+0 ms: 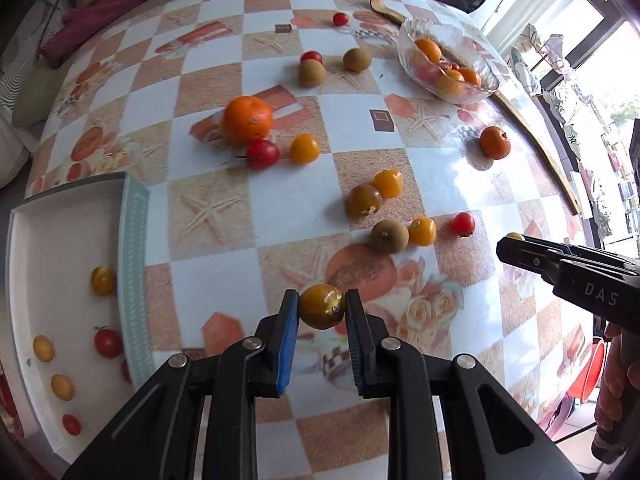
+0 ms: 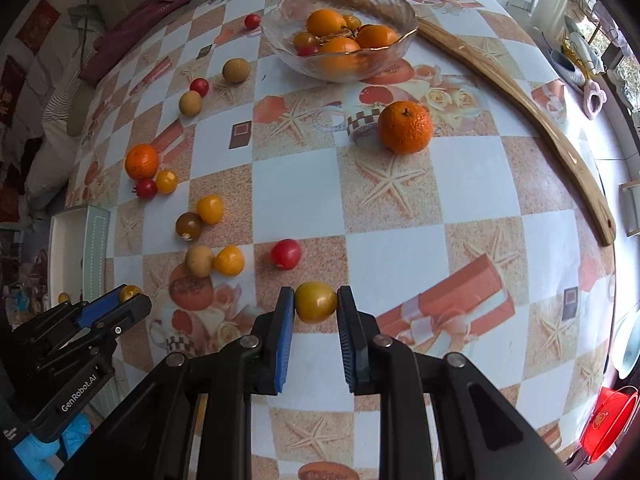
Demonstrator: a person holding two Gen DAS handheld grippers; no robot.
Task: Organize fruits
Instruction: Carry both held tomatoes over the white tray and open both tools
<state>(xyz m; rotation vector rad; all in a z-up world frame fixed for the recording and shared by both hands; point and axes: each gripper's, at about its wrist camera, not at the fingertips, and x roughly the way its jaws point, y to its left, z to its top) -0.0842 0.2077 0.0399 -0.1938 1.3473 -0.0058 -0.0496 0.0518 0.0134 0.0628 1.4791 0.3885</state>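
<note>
Hovering above the counter (image 1: pixel 280 208), a brownish-yellow tomato (image 1: pixel 322 306) is clenched between the left gripper's (image 1: pixel 322 308) jaws. A yellow tomato (image 2: pixel 316 302) is gripped likewise by the right gripper (image 2: pixel 316 304).

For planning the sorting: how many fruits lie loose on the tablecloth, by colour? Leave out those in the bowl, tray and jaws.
Large oranges: 2
Red tomatoes: 4
Yellow tomatoes: 3
Brown round fruits: 3
Dark tomato: 1
Total: 13
</note>
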